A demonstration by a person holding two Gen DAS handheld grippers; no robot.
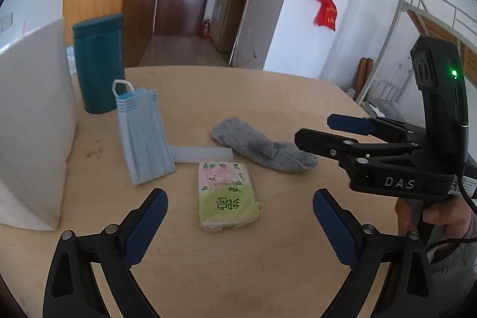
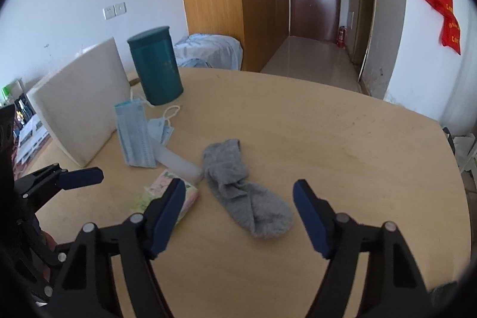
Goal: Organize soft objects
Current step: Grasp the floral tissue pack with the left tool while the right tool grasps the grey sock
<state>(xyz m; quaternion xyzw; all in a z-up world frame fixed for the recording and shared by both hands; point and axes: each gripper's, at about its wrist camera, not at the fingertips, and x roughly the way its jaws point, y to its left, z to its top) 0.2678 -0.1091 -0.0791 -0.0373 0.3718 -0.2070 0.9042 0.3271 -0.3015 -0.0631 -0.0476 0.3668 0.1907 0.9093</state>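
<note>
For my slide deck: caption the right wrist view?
Open right gripper hovers over a grey sock on a wooden table, tissue pack alongside.

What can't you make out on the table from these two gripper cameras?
- Tissue pack: in the right wrist view, the right gripper's finger covers part of it.
- Print on the pack: too small to read in the left wrist view.
- White board: cut off by the left edge in the left wrist view.
- Translucent tube: one end hidden under the face masks.
</note>
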